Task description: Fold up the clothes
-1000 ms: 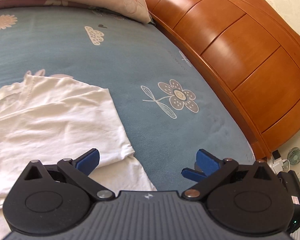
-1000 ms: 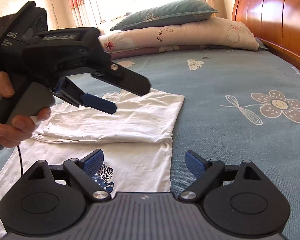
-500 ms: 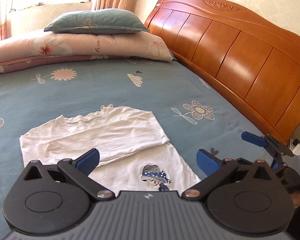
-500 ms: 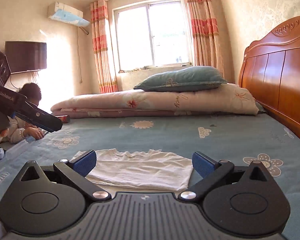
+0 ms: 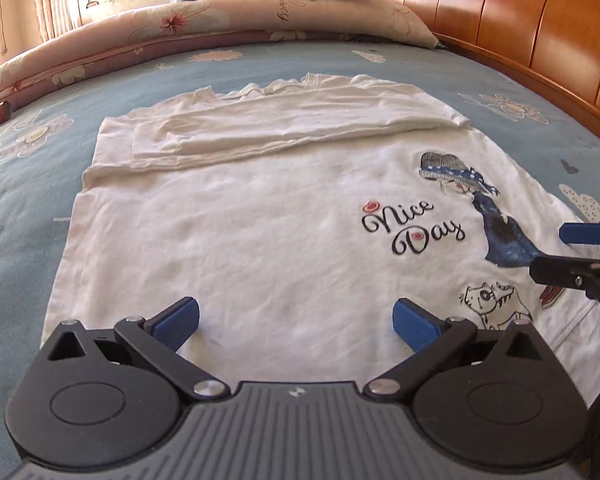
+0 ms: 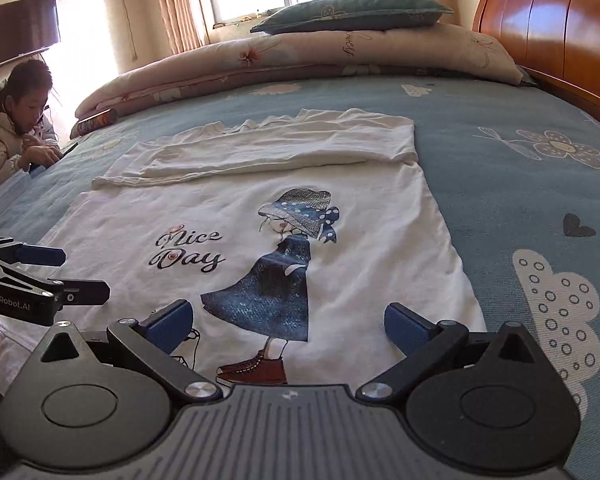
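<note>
the white cotton shirt with a printed girl and "nice day" lettering [image 6: 260,216] lies on the blue flowered bedsheet [image 6: 520,184], sleeves folded across its far part, while the left gripper [image 5: 296,316] and right gripper [image 6: 288,324] hover wide and empty over its near hem, so i judge a lengthwise fold is next, needing a pinch on that hem.

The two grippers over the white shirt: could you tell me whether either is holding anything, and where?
Nothing is held: left gripper and right gripper are open above the shirt.
</note>
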Available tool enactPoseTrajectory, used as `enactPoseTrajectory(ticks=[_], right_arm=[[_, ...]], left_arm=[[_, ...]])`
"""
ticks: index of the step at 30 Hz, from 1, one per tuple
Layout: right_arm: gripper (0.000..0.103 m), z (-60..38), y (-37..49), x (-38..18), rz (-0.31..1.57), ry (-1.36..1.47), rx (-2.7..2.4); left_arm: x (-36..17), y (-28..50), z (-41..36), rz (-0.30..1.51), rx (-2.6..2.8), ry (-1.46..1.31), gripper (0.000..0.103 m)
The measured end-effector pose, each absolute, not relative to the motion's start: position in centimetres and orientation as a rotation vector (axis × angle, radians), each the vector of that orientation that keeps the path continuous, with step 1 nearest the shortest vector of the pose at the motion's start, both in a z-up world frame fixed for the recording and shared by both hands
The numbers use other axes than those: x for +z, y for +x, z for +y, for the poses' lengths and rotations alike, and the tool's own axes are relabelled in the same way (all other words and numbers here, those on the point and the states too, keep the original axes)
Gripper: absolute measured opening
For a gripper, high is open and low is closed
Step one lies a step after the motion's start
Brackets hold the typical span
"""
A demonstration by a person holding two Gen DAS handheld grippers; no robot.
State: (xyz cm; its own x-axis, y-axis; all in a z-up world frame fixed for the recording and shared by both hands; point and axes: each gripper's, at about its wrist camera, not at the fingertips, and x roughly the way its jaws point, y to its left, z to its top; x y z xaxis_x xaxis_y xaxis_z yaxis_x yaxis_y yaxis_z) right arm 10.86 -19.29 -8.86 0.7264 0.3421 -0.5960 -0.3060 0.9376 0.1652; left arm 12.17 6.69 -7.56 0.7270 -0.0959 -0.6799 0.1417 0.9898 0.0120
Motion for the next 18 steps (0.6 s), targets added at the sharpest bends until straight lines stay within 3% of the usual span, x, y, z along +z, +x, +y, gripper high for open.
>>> enactPoseTrajectory(ticks=[7,13,18], right_arm=[[0.103,-17.4,10.5,-9.8,0.637,-0.114,0.325],[0.103,-17.8,11.1,-8.7,0.697,-0.095,0.341],[0.103,-18.8,13.8,-6.9,0.71,0.16,0.42]], left_arm=[[-9.3,10.6,7.4,0.679,-0.135,0.026,0.102],[-9.8,10.0,7.8,0.635,-0.151,0.018,0.102],[-9.9,9.8,8.4,0.612,-0.168,-0.022,0.102]])
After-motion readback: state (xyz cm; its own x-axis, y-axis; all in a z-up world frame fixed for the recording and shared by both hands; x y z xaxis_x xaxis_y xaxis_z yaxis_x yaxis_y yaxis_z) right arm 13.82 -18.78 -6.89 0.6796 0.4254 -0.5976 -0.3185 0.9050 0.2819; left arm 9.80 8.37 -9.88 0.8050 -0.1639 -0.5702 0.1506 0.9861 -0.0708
